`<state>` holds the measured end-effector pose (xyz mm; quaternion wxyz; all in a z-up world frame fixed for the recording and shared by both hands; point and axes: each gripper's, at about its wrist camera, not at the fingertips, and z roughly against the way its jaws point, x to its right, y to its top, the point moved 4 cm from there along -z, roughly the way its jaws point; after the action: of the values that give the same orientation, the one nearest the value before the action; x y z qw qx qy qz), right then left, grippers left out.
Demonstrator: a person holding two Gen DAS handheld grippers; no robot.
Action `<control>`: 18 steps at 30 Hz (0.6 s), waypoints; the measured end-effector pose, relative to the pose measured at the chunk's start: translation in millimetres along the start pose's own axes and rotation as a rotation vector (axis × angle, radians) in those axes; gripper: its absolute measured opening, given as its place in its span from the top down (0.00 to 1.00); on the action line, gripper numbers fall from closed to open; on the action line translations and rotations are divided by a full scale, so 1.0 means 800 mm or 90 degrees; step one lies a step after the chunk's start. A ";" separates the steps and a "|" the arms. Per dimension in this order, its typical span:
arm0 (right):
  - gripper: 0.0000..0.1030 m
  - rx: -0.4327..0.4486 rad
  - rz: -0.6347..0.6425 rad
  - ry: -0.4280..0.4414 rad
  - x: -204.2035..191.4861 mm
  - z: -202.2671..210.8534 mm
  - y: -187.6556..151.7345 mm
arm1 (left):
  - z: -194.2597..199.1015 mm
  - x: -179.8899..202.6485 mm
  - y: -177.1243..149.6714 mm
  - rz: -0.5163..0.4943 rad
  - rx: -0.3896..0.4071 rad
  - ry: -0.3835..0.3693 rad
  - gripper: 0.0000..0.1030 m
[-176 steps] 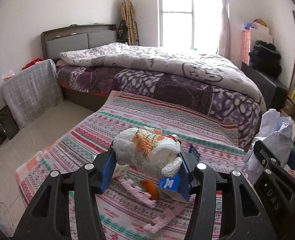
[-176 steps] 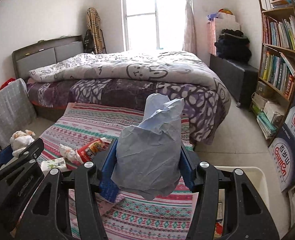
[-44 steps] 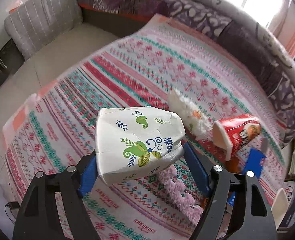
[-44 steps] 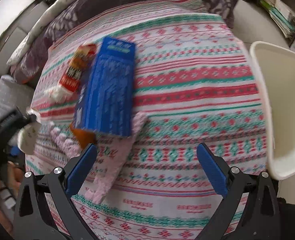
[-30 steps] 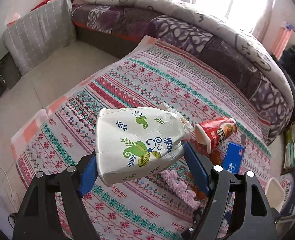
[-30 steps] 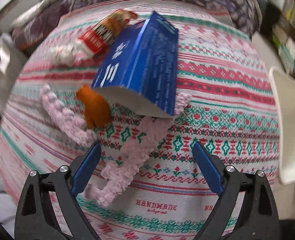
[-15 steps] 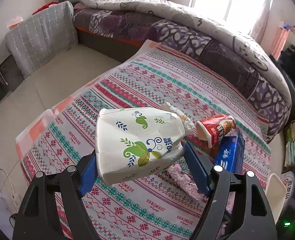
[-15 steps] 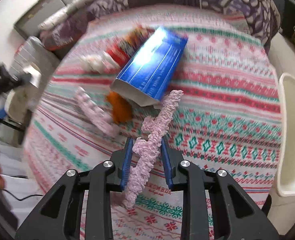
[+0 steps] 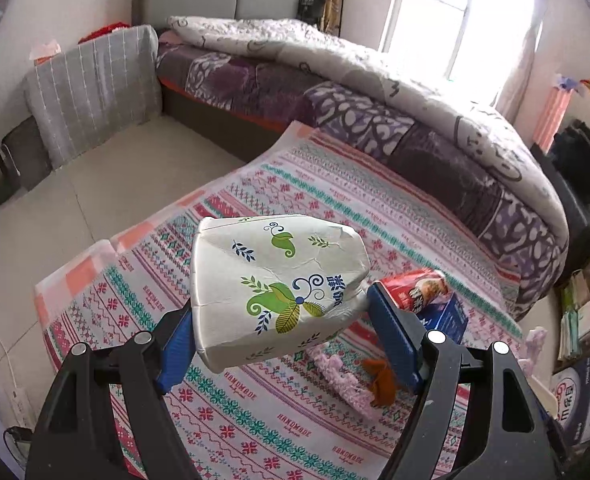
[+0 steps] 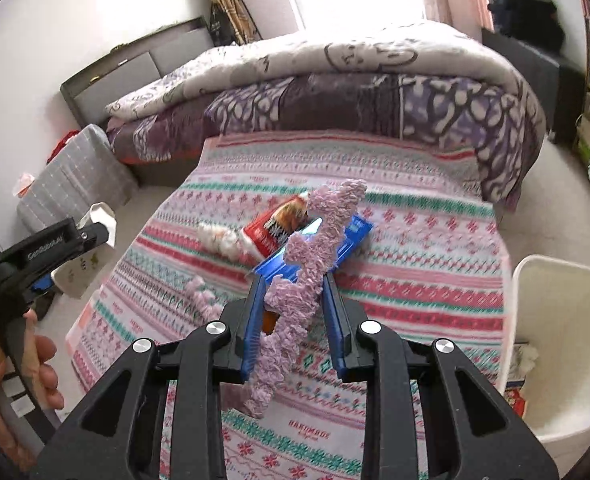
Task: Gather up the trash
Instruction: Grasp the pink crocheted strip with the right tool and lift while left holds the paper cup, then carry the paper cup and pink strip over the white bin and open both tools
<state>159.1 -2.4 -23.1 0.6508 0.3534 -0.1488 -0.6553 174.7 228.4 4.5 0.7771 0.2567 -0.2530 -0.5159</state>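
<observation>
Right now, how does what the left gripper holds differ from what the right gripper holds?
The left gripper clamps a crushed white paper cup printed with leaves, stiff and bulky. The right gripper pinches a pink fuzzy strip, soft, thin and dangling below the pads. Both are lifted off the patterned mat.

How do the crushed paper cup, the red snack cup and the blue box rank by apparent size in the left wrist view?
1. Crushed paper cup, largest, though being nearest the camera exaggerates it.
2. Red snack cup and blue box: both partly hidden, too alike to rank.

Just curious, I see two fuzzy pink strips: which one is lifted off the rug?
The pink strip clamped in the right gripper is lifted; the other pink strip lies on the rug, left of it.
</observation>
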 end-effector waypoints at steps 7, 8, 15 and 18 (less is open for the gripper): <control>0.74 0.035 0.001 -0.036 0.015 0.014 0.015 | 0.013 0.021 -0.006 -0.013 0.024 -0.012 0.25; 0.74 0.040 0.001 -0.040 0.017 0.015 0.017 | 0.014 0.025 -0.008 -0.017 0.026 -0.013 0.25; 0.74 0.066 0.006 -0.069 0.032 0.030 0.025 | 0.020 0.057 -0.020 -0.046 0.034 -0.029 0.25; 0.73 0.074 0.007 -0.084 0.043 0.035 0.028 | 0.021 0.069 -0.024 -0.057 0.035 -0.037 0.25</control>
<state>160.6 -45.2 2.3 0.6214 0.3460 -0.2311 -0.6638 169.5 168.2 11.9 0.7383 0.2742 -0.2778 -0.5501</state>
